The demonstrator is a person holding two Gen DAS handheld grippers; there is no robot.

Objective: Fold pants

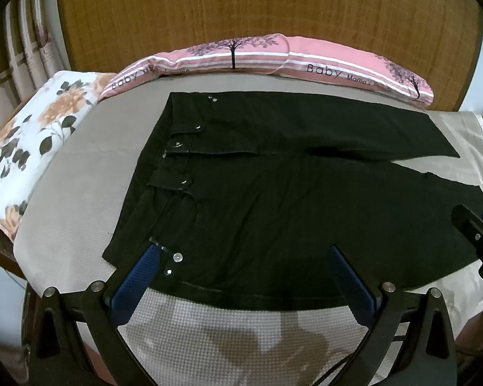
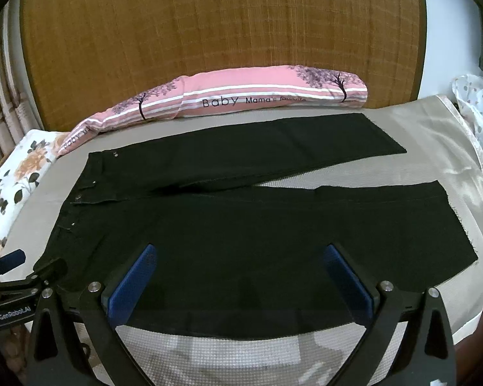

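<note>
Over flat pants [image 1: 273,212], apparently spread fingers [image 1: 138,276].

Behind the bed [image 1: 80,193], stood a broad wooden headboard [image 1: 241,9]. Against its foot, lay a long pink striped bolster [image 2: 228,96] (printed with purple trees and the word "Baby"). At the left corner, rested a white pillow [image 1: 32,135] with orange flowers and dark leaves. Over the mattress, was spread a beige textured sheet [image 2: 228,350], shinier toward the right edge. Far left, hung pale pleated curtains [image 1: 19,45]. Far right, was bunched a white spotted cloth [image 2: 479,109].
</note>
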